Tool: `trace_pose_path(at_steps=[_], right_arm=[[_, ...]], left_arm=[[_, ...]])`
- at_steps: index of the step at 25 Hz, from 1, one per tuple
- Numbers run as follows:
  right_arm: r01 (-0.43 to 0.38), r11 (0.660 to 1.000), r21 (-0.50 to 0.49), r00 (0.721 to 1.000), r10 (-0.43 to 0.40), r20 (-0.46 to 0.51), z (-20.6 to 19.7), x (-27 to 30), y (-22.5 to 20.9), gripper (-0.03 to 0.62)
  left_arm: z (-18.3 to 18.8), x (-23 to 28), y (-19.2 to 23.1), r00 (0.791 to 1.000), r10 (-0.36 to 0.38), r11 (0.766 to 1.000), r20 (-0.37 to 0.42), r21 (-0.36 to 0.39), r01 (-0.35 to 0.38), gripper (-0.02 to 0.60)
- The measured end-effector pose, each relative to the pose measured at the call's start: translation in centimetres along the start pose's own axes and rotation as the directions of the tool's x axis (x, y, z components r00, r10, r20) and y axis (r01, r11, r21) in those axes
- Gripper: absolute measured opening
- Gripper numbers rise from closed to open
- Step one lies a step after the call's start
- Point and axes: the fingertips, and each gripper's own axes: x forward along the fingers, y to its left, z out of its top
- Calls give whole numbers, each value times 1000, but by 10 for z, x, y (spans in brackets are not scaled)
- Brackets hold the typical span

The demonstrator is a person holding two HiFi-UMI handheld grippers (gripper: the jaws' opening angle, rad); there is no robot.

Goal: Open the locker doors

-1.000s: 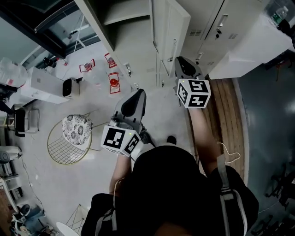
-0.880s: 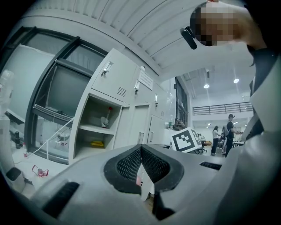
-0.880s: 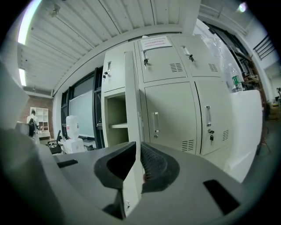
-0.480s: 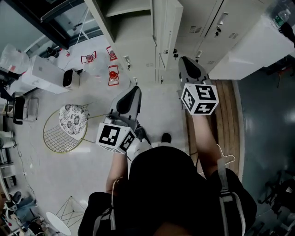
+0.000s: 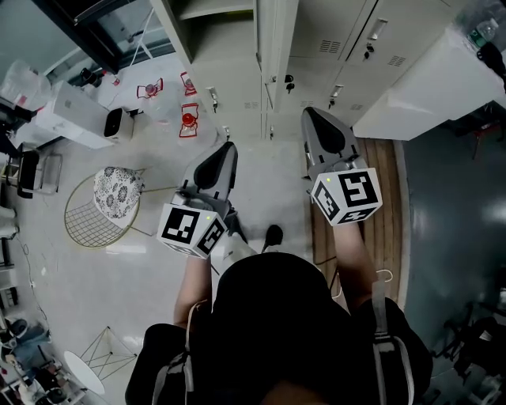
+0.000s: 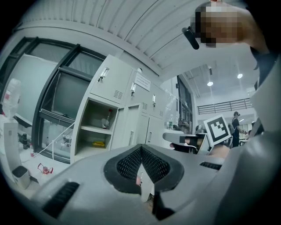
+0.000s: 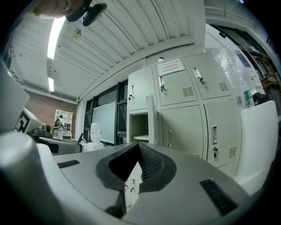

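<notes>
A bank of pale grey lockers [image 5: 332,39] runs along the top of the head view. One compartment [image 5: 209,12] stands open, and its door [image 5: 273,47] shows edge-on. The neighbouring doors [image 7: 184,123] are closed, with handles and keys. My left gripper [image 5: 225,152] is shut and empty, and points at the lockers from a distance. My right gripper [image 5: 314,117] hangs a little short of the closed doors. Its jaws have just been closing with nothing between them, and they are shut. In the left gripper view the open compartment [image 6: 94,127] holds small items, and the right gripper's marker cube [image 6: 218,128] shows at the right.
A wire stool with a patterned cushion [image 5: 111,198] stands on the floor at the left. Red wire objects [image 5: 188,120] lie near the locker base. A white box [image 5: 75,119] sits further left. A white wrapped block [image 5: 427,79] leans at the right, above a wooden floor strip [image 5: 387,198].
Both grippers have drawn back from the lockers toward the person. The right gripper moved further, away from the open door's edge and to the right.
</notes>
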Motion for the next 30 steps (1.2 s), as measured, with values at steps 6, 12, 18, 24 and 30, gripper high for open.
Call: trace_pose_path(at_steps=[6,12,18,24,30], right_arm=[[-63,998,-19,998,63,18,5,-26,16,6],[-29,999,-27,999,29,24,1,-41,14,5],[-27,998,-53,1000,26,-15,-6,-42,19,5],[-50,998,-34,999,50,-12,-8,-41,20,4],[-47,999,-2,999,47,-9,-10,-41,18,4]], left_arm=[[1,5,-16,1000,-17,1000,5,11,17,18],[-2,7,-30,1000,-30,1000,6,8,30,18],[-4,11,-43,999,-54,998,-3,13,54,17],[-6,12,-44,998,-59,998,-7,12,59,18],[-7,12,-43,998,-61,998,-11,9,61,18]])
